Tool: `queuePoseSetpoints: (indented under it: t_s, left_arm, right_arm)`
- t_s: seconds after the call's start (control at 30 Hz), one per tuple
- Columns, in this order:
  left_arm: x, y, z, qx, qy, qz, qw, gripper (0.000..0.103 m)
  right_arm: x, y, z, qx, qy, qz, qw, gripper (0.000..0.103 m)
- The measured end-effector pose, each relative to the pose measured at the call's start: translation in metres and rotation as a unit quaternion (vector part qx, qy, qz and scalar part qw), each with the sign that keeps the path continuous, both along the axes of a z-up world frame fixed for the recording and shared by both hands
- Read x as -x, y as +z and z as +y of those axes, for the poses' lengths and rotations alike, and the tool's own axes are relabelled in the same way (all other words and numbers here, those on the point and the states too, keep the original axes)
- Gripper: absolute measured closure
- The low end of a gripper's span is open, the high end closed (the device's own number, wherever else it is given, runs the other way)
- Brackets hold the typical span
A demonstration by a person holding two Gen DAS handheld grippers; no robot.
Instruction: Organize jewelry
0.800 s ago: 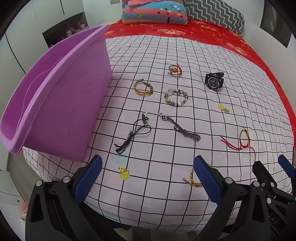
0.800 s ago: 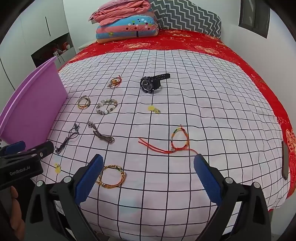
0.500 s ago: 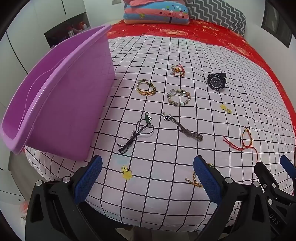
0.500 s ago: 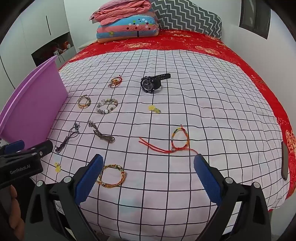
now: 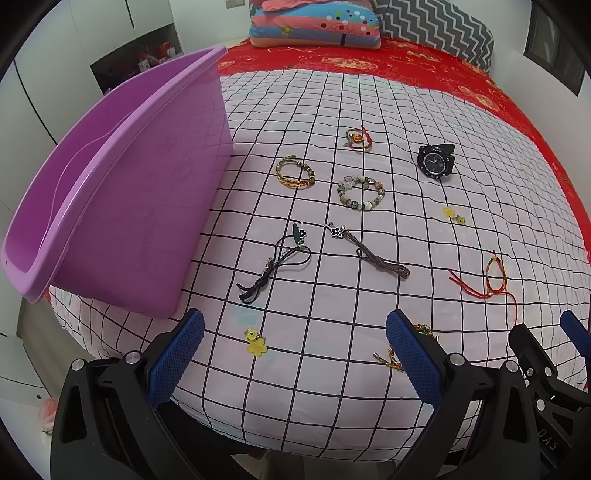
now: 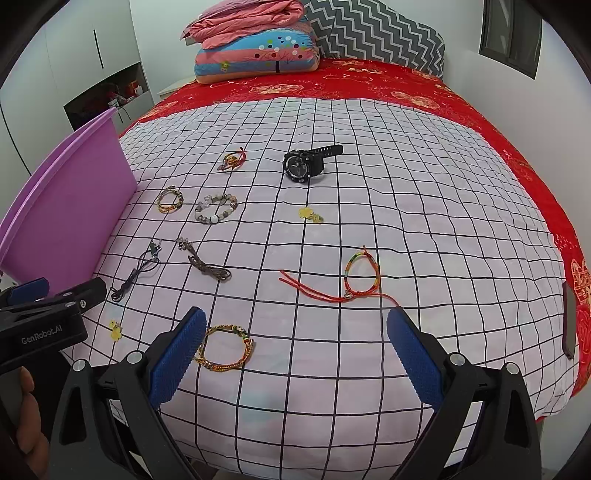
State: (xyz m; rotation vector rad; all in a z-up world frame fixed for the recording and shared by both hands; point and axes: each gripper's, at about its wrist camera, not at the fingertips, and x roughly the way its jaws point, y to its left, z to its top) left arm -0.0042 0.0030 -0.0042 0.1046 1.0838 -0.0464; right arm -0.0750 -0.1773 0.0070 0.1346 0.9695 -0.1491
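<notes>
Several jewelry pieces lie on a checked sheet (image 5: pixel 332 92): a black watch (image 5: pixel 435 161), a bead bracelet (image 5: pixel 361 194), a yellow-green bracelet (image 5: pixel 294 172), a red charm bracelet (image 5: pixel 357 138), two cord necklaces (image 5: pixel 275 264) (image 5: pixel 369 253), yellow flower charms (image 5: pixel 255 343) (image 5: pixel 453 215), a red string bracelet (image 6: pixel 360 275) and a gold braided bracelet (image 6: pixel 225 345). A purple tub (image 5: pixel 122 192) stands at the left. My left gripper (image 5: pixel 295 354) is open and empty at the bed's near edge. My right gripper (image 6: pixel 295 350) is open and empty, the gold bracelet by its left finger.
Folded quilts (image 6: pixel 258 48) and a zigzag pillow (image 6: pixel 376 33) sit at the head of the bed on a red cover (image 6: pixel 369 81). White cupboards (image 6: pixel 55 74) stand at the left. A dark phone (image 6: pixel 569 317) lies at the right bed edge.
Both grippers have crept slightly forward over the bed edge, so the jewelry sits a little lower in view. Both stay open and empty.
</notes>
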Motion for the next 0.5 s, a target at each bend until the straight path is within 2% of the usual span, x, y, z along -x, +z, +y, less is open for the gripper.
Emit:
queuePoseSetpoints:
  t_s: [0.5]
  left_arm:
    - [-0.0031,0.0,0.0023,-0.001,0.0,0.0,1.0,0.006]
  right_arm:
    - [-0.0013,0.0006,-0.0007,-0.001,0.0,0.0,1.0,0.009]
